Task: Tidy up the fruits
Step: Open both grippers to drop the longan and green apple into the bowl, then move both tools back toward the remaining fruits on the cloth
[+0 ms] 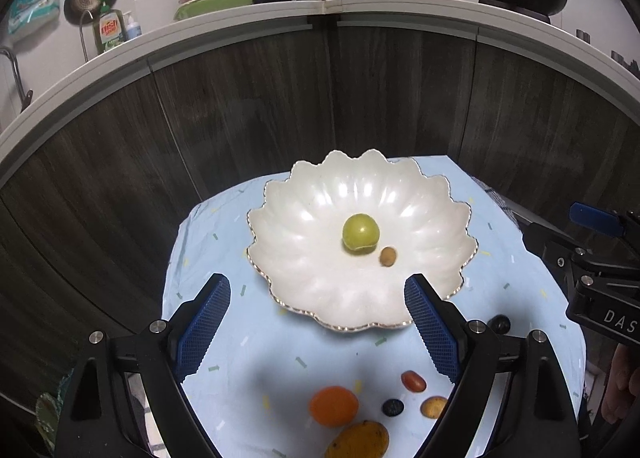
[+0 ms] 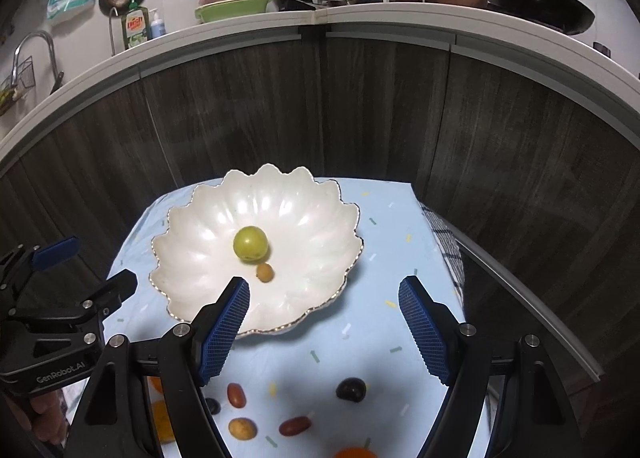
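A white scalloped bowl [image 1: 320,282] [image 2: 200,270] stands on a light blue cloth and holds a green round fruit [image 1: 360,232] [image 2: 251,244] and a small tan fruit [image 1: 387,256] [image 2: 265,272]. My left gripper [image 1: 318,322] is open and empty, hovering over the bowl's near rim. My right gripper [image 2: 324,326] is open and empty above the cloth, right of the bowl. On the cloth near me lie an orange [image 1: 333,406], a yellow mango [image 1: 358,440], a red oval fruit [image 1: 413,381] [image 2: 236,394], a dark berry [image 1: 392,407], a small yellow fruit [image 1: 434,406] [image 2: 242,428], a dark plum [image 2: 351,390] and another red fruit [image 2: 295,426].
The small table [image 2: 392,225] stands before dark wood cabinet fronts [image 1: 240,109] under a white counter [image 1: 320,9] loaded with pans and dishes. A checked cloth [image 2: 448,246] hangs at the table's right edge. The other gripper shows at each view's side edge [image 1: 592,258].
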{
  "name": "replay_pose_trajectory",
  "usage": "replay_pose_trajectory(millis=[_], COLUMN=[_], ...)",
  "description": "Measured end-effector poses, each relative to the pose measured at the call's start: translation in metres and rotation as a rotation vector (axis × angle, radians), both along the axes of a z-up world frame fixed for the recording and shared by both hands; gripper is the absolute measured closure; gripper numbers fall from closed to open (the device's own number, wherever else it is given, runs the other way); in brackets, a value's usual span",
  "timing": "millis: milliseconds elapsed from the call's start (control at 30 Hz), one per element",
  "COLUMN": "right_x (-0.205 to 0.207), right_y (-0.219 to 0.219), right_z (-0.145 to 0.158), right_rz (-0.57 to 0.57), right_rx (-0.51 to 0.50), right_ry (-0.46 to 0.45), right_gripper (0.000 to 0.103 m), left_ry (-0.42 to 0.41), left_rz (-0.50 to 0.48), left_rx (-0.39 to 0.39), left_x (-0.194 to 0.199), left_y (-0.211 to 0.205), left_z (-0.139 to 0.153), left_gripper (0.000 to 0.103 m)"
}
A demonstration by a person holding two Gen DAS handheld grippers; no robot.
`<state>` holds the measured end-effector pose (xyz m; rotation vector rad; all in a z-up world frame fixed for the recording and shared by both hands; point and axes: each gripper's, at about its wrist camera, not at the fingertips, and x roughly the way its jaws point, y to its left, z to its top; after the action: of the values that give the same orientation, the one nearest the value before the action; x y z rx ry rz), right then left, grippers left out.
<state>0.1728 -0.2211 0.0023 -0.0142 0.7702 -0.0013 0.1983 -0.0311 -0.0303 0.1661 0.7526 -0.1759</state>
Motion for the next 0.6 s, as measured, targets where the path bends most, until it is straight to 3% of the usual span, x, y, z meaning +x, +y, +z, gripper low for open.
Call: replay_pose_trajectory(millis=[600], right_x=[-0.035], right_y=[0.009], right_z=[-0.013], right_rz=[0.015], right_rx=[0.01], right_ry=[0.014], right_gripper=[0.025], left_ry=[-0.006], left_rz=[-0.016], left_rx=[0.007], left_x=[-0.037], left_y=[0.009], left_z=[-0.015], left_gripper=[0.01])
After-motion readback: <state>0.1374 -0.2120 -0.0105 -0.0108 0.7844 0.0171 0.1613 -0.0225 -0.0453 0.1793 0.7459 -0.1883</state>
